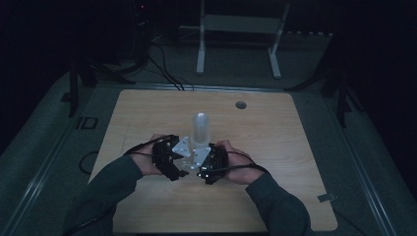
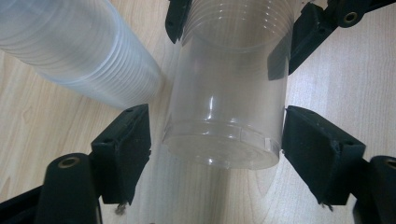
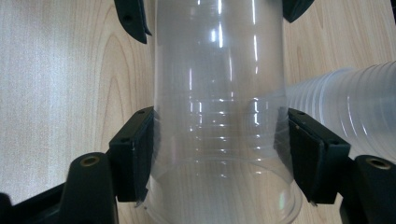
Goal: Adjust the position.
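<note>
- Right gripper (image 3: 219, 154): in its own view both black pads press the ribbed wall of a clear plastic cup (image 3: 219, 116) near the mouth end, pinching it slightly; this grip looks meant to keep the cup steady while the other hand works at its far end.
- Left gripper (image 2: 215, 149): its jaws stand to either side of the same cup's closed base (image 2: 224, 121), wide apart. The right-hand pad sits just at the wall and the left one is clear of it, so nothing is clamped (contact on the near side is hard to judge).
- Cup's place: lying level between the two grippers, held just above the wooden table (image 1: 275, 142), near its middle.
- High view: left gripper (image 1: 169, 160) and right gripper (image 1: 209, 164) meet nose to nose, the cup barely visible between them in the dim light.
- Stack of cups (image 1: 200, 129): stands upright just behind the grippers; the gripper views show it as nested ribbed rims (image 2: 79, 51), which the high view blurs.
- Farther back: a white frame (image 1: 241, 34) on the floor beyond the table.
</note>
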The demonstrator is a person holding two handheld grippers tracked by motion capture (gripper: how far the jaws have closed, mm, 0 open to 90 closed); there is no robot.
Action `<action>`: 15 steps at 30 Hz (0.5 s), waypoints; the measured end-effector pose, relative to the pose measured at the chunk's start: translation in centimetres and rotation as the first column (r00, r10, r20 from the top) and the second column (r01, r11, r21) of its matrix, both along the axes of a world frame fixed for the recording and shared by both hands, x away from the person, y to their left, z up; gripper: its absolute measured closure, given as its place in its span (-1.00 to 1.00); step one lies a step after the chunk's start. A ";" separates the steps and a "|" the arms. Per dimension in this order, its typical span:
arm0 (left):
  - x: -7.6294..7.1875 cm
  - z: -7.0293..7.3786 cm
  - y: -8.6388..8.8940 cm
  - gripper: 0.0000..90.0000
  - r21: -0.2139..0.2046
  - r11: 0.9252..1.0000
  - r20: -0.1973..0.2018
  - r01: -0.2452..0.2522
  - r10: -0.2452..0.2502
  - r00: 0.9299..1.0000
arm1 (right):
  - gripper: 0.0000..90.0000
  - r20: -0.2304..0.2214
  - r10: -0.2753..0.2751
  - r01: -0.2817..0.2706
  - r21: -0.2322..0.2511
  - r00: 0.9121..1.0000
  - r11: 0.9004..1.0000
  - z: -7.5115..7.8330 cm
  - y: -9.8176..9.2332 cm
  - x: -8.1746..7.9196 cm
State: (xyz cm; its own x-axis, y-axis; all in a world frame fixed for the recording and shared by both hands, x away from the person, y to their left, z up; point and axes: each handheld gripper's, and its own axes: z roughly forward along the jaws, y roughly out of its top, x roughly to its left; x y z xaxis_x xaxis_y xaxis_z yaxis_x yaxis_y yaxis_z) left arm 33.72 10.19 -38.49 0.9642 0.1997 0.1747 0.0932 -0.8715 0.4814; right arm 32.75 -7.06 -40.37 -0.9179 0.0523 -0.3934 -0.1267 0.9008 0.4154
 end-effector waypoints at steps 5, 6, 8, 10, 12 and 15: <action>0.0 -0.1 0.0 -0.25 0.000 1.000 -0.018 0.008 -0.008 1.000 | -0.30 0.003 0.007 -0.007 -0.001 1.000 1.000 0.0 0.0 0.0; 0.0 -0.2 0.0 -0.22 -0.001 1.000 -0.022 0.010 -0.010 1.000 | -0.30 0.004 0.009 -0.009 -0.001 1.000 1.000 0.0 0.0 0.0; 0.1 -0.2 0.0 -0.16 -0.003 1.000 -0.023 0.012 -0.012 1.000 | -0.31 0.003 0.009 -0.009 -0.002 1.000 1.000 0.0 0.0 0.0; 0.2 -0.1 0.1 -0.13 0.000 1.000 -0.025 0.017 -0.017 1.000 | -0.35 -0.001 0.005 -0.005 0.003 1.000 1.000 0.0 0.0 0.0; 0.1 -0.2 0.2 -0.12 -0.013 1.000 -0.030 0.010 -0.011 0.999 | -0.43 -0.004 0.008 -0.008 0.005 1.000 1.000 0.0 0.0 0.0; 0.1 -0.2 0.3 -0.10 -0.016 1.000 -0.025 0.007 -0.008 1.000 | -0.61 0.004 0.003 -0.003 0.008 1.000 1.000 -0.1 -0.1 0.0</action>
